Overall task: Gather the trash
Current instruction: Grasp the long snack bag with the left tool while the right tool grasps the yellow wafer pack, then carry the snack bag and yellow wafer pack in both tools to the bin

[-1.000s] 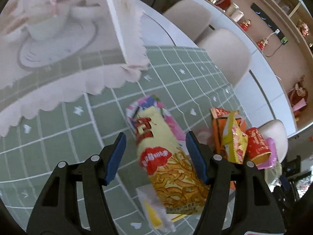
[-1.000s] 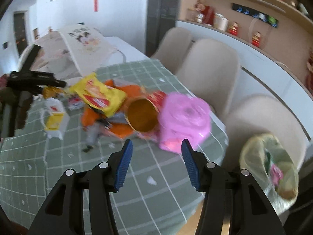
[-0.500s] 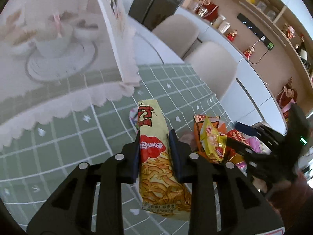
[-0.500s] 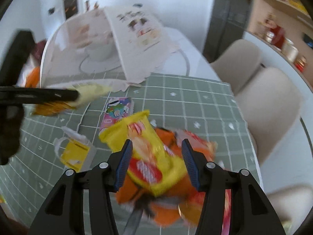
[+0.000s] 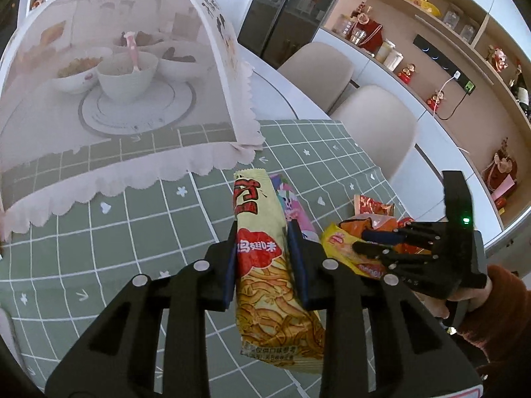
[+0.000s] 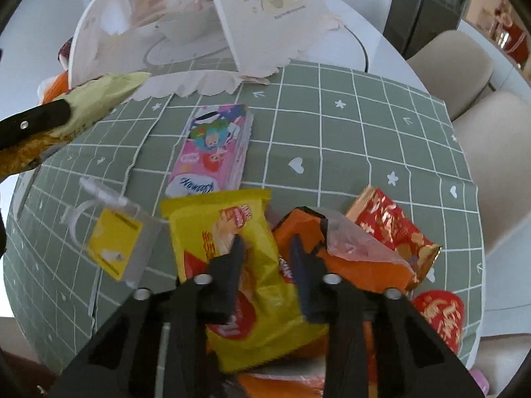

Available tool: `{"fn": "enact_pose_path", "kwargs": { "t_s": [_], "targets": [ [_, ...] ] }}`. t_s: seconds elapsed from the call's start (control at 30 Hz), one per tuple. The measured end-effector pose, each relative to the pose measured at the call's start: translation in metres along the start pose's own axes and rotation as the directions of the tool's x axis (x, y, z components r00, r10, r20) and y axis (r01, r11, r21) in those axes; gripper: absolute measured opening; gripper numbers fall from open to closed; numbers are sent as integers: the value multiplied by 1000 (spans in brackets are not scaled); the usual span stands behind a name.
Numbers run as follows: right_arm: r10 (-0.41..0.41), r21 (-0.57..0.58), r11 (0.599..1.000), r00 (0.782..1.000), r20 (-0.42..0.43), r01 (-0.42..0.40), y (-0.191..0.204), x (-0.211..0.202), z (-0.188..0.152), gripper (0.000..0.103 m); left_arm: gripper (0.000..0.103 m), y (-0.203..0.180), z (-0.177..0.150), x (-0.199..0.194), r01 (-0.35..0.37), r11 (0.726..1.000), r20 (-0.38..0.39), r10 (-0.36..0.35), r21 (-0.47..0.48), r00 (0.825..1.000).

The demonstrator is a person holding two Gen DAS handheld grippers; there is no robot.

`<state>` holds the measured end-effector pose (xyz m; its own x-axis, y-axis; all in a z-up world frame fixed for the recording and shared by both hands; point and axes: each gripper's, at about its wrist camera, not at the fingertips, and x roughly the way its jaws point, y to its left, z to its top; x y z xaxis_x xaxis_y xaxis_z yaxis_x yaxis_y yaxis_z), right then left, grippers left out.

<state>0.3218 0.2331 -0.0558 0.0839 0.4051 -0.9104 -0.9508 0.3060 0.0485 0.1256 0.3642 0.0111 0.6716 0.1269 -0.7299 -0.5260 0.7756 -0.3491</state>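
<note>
1. The right gripper [image 6: 265,258] sits directly over the yellow snack packet [image 6: 239,265] at the near edge of the green checked tablecloth [image 6: 365,126]. Its jaws are closing with the packet's middle between them, and the pads look about to pinch it, though blur makes contact hard to confirm.
2. That packet's long axis runs away from the right gripper, roughly in line with its fingers, so the jaws cross its narrow width.
3. The left gripper [image 5: 262,258] is clamped on the pale noodle-snack wrapper [image 5: 262,265], held clear of the cloth with its long axis along the fingers.
4. Just beyond the yellow packet lie the orange bag [image 6: 332,258], a red foil packet [image 6: 391,229] and a pink wrapper [image 6: 212,152]; the right gripper is nearer all of them.
5. The right wrist view shows the clear tag pouch [image 6: 113,238], which the left view hides; the left view alone shows the person's sleeve [image 5: 494,301] behind the right gripper.
6. Farthest stands the mesh food cover [image 5: 99,99].
</note>
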Motion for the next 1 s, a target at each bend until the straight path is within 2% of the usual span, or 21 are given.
{"fn": "enact_pose_path", "kwargs": {
  "t_s": [0.23, 0.63, 0.8, 1.0],
  "targets": [
    [10, 58, 998, 994, 112, -17, 2, -54, -8, 9, 27, -8, -4, -5, 22, 1000, 4, -22, 10, 1000],
    [-86, 172, 983, 987, 139, 61, -4, -83, -52, 9, 27, -31, -22, -21, 67, 996, 11, -68, 54, 998],
    [-121, 198, 977, 974, 190, 83, -4, -110, -59, 9, 27, -46, -22, -31, 81, 993, 31, -84, 83, 996],
    [-186, 218, 967, 949, 255, 131, -1, -149, -69, 9, 27, -75, -17, -48, 104, 987, 60, -113, 125, 992]
  ]
}}
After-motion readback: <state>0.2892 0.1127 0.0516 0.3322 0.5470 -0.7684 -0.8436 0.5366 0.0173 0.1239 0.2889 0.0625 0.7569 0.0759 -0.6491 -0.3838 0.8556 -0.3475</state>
